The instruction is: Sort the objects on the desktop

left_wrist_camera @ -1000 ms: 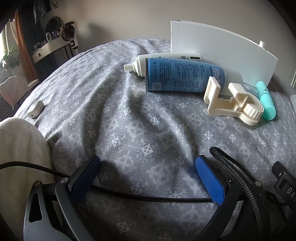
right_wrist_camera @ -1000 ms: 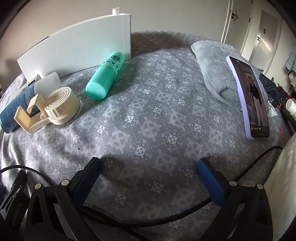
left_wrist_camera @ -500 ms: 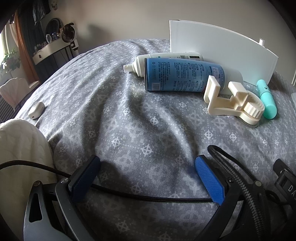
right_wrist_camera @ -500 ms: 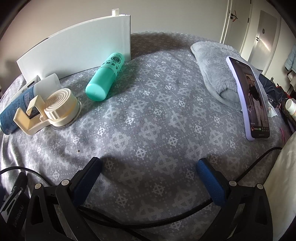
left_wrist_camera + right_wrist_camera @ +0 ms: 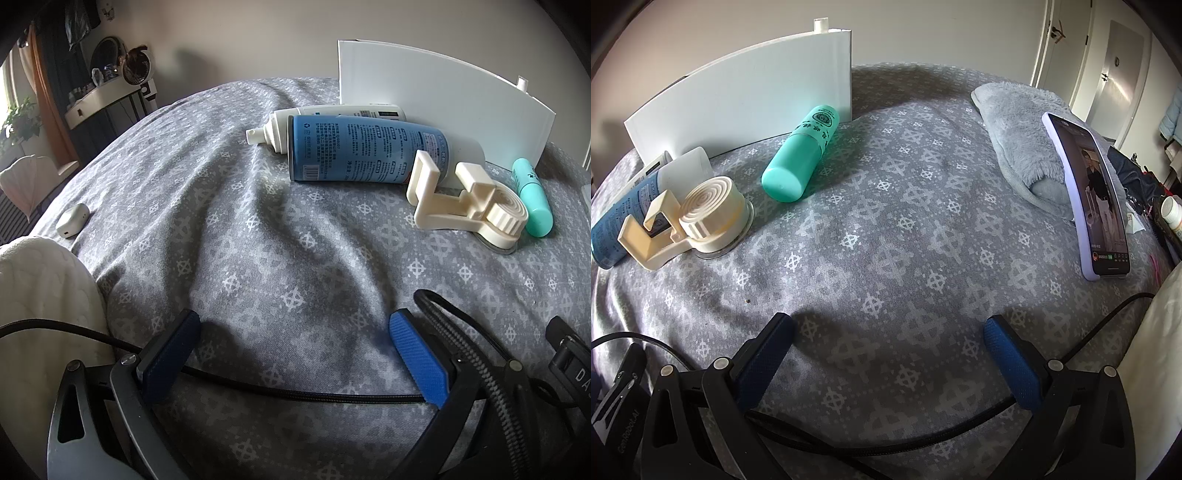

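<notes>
My left gripper (image 5: 295, 345) hung low over the bed (image 5: 258, 240), its blue ribbed fingers (image 5: 417, 363) spread wide with nothing between them. My right gripper (image 5: 888, 349) sat the same way, fingers (image 5: 1010, 365) wide apart and empty. A black braided cable (image 5: 295, 393) ran across under the left one.

The bed cover was soft grey cloth with a white cross pattern, creased in shallow folds. A white board (image 5: 436, 99) with a smooth matte face stood upright at the back. Against its foot lay a white pump bottle (image 5: 332, 116) and, touching it in front, a blue spray can (image 5: 369, 153), a glossy cylinder printed with small text and a barcode, its clear cap (image 5: 685, 168) at one end. Just beside the can lay a cream plastic suction hook (image 5: 469, 205): ribbed round knob, clear disc base, square bracket arm. Next to that lay a smooth teal bottle (image 5: 799, 164) on its side, its far end near the board's edge.

A small white rounded case (image 5: 72, 221) lay well apart at the left. A fluffy grey slipper (image 5: 1019, 147) propped up a phone (image 5: 1097, 199) with its screen lit at the right.

Compared with a second ago, nothing on the bed had moved; the left view had shifted only slightly.
</notes>
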The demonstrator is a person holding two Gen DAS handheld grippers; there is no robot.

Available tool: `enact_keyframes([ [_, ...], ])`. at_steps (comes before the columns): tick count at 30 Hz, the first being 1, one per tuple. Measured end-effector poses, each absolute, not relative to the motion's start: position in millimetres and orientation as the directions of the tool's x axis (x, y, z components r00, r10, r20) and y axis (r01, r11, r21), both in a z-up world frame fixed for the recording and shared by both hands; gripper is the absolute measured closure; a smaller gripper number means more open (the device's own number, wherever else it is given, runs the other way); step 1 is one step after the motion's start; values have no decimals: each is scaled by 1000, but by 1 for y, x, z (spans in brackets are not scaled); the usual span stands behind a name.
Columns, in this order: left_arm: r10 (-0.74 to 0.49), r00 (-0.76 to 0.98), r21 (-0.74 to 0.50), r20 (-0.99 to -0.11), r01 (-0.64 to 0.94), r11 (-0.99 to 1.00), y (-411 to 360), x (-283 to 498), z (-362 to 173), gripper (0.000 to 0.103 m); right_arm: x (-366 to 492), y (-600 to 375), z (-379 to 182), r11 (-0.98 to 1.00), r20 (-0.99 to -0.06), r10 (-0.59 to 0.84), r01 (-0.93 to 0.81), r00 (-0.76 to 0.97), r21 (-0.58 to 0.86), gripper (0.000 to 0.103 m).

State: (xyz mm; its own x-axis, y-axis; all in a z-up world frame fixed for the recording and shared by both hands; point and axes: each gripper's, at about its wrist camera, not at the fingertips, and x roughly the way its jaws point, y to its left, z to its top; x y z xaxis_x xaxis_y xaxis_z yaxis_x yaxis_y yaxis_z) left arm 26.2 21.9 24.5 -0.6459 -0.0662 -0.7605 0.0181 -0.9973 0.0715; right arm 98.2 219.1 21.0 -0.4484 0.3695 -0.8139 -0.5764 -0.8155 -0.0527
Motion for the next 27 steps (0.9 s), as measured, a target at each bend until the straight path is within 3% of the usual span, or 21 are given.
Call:
enact_keyframes([
  [10, -66, -646, 72, -761, 18, -997, 22, 26, 24, 0, 96, 220, 22, -822, -829, 347, -568, -439, -43, 0],
  [14, -66, -646, 72, -760, 18, -997, 22, 26, 24, 0, 93, 230, 28, -834, -870, 269, -551, -414, 5, 0],
  [18, -66, -646, 72, -761, 18, -997, 22, 26, 24, 0, 89, 245, 65, -802, -811, 333, -596, -481, 24, 0],
  [21, -65, -646, 70, -761, 18, -997, 21, 26, 24, 0, 62, 256, 96, -806, -774, 351, -591, -526, 36, 0],
  [27, -64, -646, 70, -761, 17, -997, 22, 27, 24, 0, -12, 268, 108, -812, -805, 303, -581, -509, 62, 0],
])
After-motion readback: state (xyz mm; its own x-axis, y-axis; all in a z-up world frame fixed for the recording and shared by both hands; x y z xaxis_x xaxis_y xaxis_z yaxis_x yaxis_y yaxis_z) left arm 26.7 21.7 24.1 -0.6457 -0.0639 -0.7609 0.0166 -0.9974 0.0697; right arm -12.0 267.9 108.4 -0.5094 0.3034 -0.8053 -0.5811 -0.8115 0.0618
